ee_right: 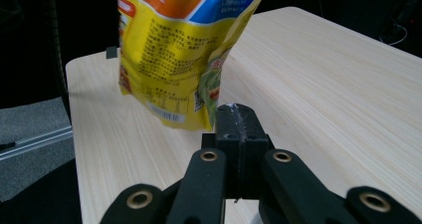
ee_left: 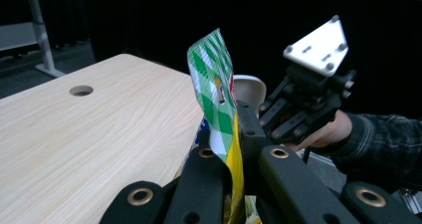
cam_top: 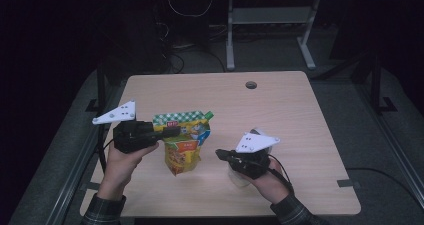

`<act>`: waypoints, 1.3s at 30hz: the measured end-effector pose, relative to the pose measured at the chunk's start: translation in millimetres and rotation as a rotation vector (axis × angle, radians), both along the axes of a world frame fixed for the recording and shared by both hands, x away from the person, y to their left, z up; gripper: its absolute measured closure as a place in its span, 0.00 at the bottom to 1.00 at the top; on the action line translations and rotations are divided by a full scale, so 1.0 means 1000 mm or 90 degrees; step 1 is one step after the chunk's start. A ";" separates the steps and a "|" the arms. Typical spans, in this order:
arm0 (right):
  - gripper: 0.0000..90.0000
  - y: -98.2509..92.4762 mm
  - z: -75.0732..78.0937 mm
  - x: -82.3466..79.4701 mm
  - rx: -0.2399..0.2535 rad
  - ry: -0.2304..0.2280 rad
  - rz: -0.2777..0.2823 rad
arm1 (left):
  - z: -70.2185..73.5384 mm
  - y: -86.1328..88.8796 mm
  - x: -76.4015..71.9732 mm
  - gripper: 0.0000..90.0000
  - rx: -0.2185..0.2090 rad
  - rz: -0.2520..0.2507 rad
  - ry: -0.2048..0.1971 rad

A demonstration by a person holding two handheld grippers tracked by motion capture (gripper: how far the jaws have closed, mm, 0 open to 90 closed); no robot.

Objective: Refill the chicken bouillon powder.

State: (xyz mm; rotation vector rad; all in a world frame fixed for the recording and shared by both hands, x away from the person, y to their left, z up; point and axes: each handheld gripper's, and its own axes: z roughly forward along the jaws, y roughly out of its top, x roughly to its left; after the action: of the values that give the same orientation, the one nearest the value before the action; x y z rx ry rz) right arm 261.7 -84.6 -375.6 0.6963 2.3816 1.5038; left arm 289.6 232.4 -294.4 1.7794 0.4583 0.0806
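Above the wooden table (cam_top: 280,115), the left gripper (cam_top: 172,131) pinches a yellow snack pouch (cam_top: 184,147) by its checked top; the right gripper (cam_top: 220,154) hovers nearby, jaws closed on nothing.

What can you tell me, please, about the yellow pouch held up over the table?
The pouch is glossy, flexible packaging: yellow body with printed text and a barcode, blue patches, a green-and-white checked top band and a green corner spout. It hangs upright, its bottom lifted clear of the wooden table. The left gripper has its jaws clamped on the checked top edge.
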 end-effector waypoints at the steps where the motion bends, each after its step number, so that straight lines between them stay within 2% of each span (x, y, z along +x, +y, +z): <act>1: 1.00 0.003 -0.001 0.000 0.002 0.003 -0.004 | 0.001 -0.001 -0.001 1.00 -0.002 -0.004 -0.001; 9: 1.00 0.018 -0.003 0.004 -0.005 -0.007 -0.006 | 0.014 -0.010 -0.008 1.00 -0.012 -0.022 -0.008; 17: 1.00 0.034 -0.006 0.000 -0.008 -0.024 -0.013 | 0.018 -0.016 -0.011 1.00 -0.015 -0.026 -0.001; 19: 1.00 0.037 -0.006 -0.002 -0.013 -0.037 -0.022 | 0.020 -0.017 -0.012 1.00 -0.008 -0.027 -0.003; 25: 1.00 0.039 -0.009 -0.005 0.012 -0.041 -0.046 | 0.024 -0.021 -0.015 1.00 0.000 -0.030 -0.005; 32: 1.00 0.046 -0.011 -0.009 0.014 -0.052 -0.046 | 0.028 -0.023 -0.016 1.00 0.001 -0.034 -0.001; 39: 1.00 0.055 -0.013 -0.010 0.018 -0.057 -0.053 | 0.033 -0.028 -0.017 1.00 0.013 -0.031 -0.002</act>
State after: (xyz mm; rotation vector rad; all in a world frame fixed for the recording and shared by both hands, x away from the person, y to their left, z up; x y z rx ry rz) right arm 251.5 -29.9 -388.9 0.7104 2.2409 1.5051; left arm 272.5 204.0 -261.3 1.8097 0.4124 0.0540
